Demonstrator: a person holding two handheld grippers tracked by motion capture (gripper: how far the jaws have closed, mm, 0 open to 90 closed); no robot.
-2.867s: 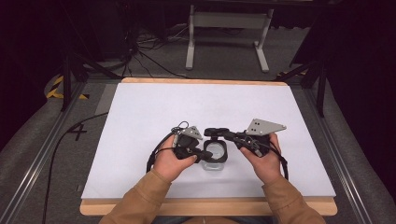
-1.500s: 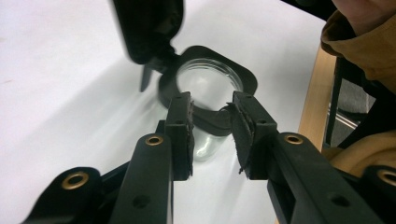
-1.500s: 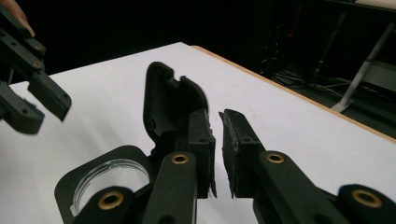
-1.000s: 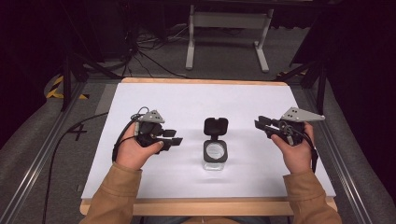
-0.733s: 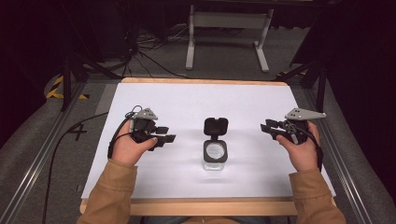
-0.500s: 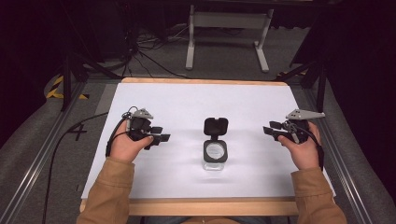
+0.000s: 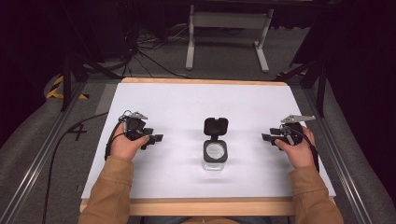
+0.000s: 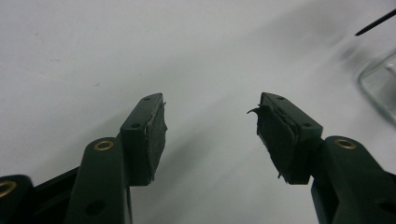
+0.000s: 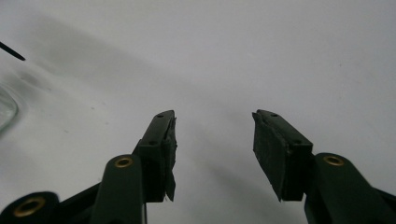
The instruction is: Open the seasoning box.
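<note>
Jar [image 7: 215,153] is sitting apparently opened, lid flipped back; left gripper [image 7: 156,138] and right gripper [image 7: 266,137], just released, are resting apart on the desk [image 7: 187,102]

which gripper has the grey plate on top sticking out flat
The right gripper, at the right of the high view: its grey three-cornered plate juts out level above the hand. The left gripper shows just a small grey piece, tilted.
</note>
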